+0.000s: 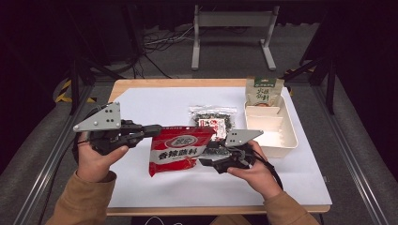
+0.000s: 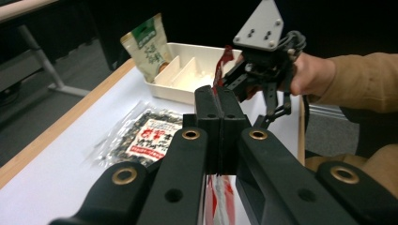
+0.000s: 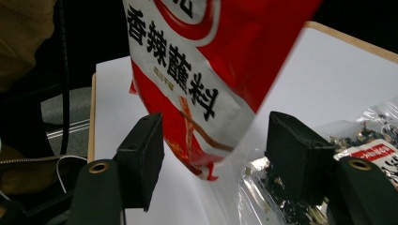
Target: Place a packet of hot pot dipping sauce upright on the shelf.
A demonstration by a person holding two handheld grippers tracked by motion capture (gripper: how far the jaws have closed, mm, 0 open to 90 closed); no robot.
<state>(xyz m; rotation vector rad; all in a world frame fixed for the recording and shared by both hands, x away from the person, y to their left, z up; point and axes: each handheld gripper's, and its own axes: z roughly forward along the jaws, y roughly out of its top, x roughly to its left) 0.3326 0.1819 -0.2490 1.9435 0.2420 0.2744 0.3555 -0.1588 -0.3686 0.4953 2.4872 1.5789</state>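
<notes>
A red seasoning packet (image 1: 180, 147) with white print hangs above the white table cover, held by its left edge. My left gripper (image 1: 157, 129) is shut on that edge; in the left gripper view its jaws (image 2: 219, 110) press together on the thin red packet (image 2: 220, 197). My right gripper (image 1: 206, 152) sits at the packet's lower right side. In the right gripper view its jaws (image 3: 216, 140) stand wide apart, and the corner of the red packet (image 3: 202, 56) dangles between them without touching either pad.
A clear packet of dark flakes (image 1: 213, 118) with a red label lies flat behind the red one. At the right stands a white divided tray (image 1: 277, 129), with a green packet (image 1: 264, 91) upright in its far compartment.
</notes>
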